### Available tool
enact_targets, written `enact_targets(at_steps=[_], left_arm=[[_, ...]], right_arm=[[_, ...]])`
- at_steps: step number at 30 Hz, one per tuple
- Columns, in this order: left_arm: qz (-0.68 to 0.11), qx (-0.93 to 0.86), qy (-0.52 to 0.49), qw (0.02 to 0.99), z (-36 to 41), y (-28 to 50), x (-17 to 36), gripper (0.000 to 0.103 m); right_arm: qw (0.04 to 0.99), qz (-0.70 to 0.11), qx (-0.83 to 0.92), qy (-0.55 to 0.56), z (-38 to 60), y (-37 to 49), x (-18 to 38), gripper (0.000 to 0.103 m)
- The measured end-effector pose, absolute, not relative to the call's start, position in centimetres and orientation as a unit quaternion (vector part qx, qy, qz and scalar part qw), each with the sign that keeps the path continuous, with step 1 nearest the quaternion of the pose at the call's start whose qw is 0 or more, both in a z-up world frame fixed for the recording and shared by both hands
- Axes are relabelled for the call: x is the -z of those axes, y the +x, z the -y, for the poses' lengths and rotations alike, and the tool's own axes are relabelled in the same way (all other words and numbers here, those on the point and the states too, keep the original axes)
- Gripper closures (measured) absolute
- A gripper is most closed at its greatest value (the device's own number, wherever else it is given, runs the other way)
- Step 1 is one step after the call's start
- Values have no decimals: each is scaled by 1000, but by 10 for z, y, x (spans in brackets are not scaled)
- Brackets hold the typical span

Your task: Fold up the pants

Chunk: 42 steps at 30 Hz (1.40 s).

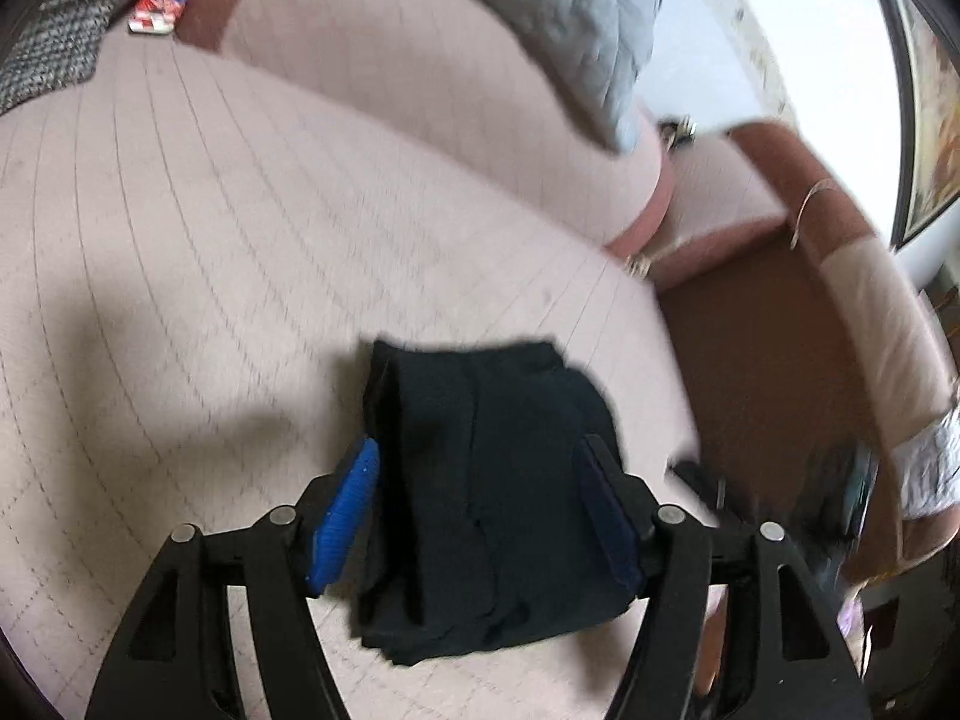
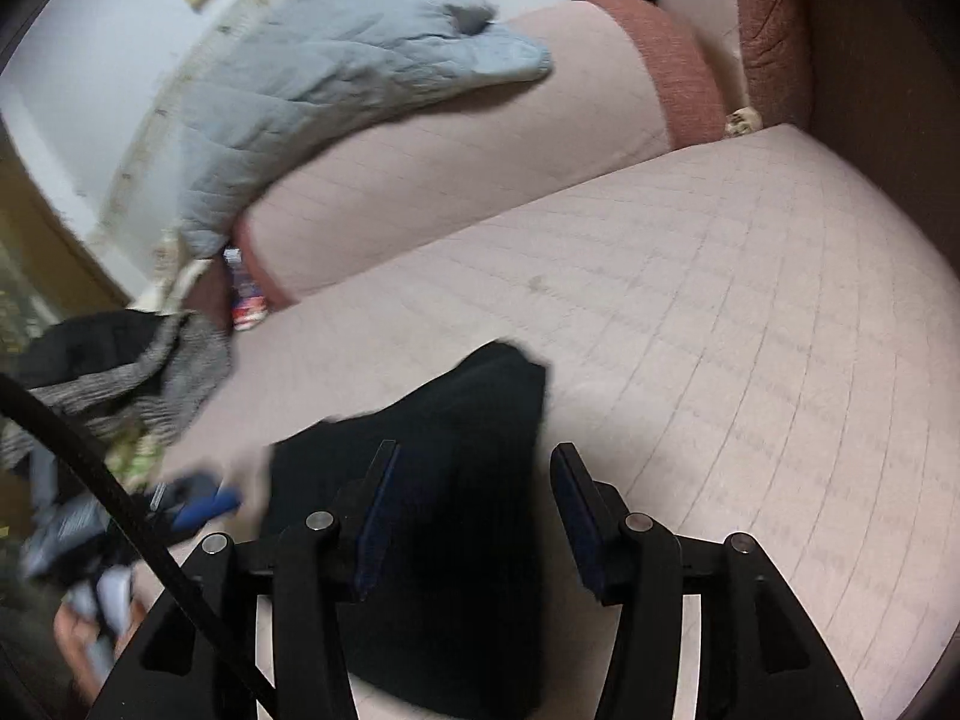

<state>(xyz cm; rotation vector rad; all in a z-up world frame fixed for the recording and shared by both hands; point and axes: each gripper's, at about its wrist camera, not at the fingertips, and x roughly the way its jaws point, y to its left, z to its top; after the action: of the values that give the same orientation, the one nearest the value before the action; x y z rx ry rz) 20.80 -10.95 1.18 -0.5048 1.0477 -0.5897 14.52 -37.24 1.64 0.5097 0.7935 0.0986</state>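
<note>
1. The pants (image 1: 480,498) are dark, folded into a compact bundle, and lie on the pale quilted sofa seat (image 1: 210,252), near its front edge.
2. The left gripper (image 1: 480,504) is spread wide, with the bundle sitting between its fingers. The blue pad (image 1: 345,516) looks just beside the cloth, not squeezing it as far as I can see.
3. The right gripper (image 2: 474,516) is spread too. Its left finger is over the pants (image 2: 432,480) and its right finger is over bare seat, pinching nothing.
4. A grey quilted blanket (image 2: 336,60) is draped over the backrest.
5. A speckled grey garment (image 2: 150,372) is heaped at the far end of the seat.
</note>
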Motion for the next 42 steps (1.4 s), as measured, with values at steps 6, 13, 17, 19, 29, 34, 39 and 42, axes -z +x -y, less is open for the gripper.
enact_targets(at_steps=[6,13,17,19,29,34,39,42], left_arm=[[-536,249,-209,779,143,245,21,31],[-557,231,-199,772,148,247,45,29],[-544,233,-180,786,135,227,24,29],[-535,223,-153,801,130,209,13,28],[-462,168,-33,870,115,65,-24,27],[-363,113,-8,925,107,10,-53,16],[-206,58,-22,977,89,-44,-97,0],[-193,18,-23,981,83,-54,-112,0]], right_arm=[[879,-395,-89,252,343,106,2,47],[876,-413,-75,236,338,108,31,47],[888,-395,-67,228,337,98,14,46],[893,-387,-60,221,333,86,8,44],[894,-410,-4,178,298,7,19,38],[891,-419,9,174,284,-16,22,38],[915,-377,22,143,274,-31,-4,31],[922,-360,23,137,271,-35,-15,29]])
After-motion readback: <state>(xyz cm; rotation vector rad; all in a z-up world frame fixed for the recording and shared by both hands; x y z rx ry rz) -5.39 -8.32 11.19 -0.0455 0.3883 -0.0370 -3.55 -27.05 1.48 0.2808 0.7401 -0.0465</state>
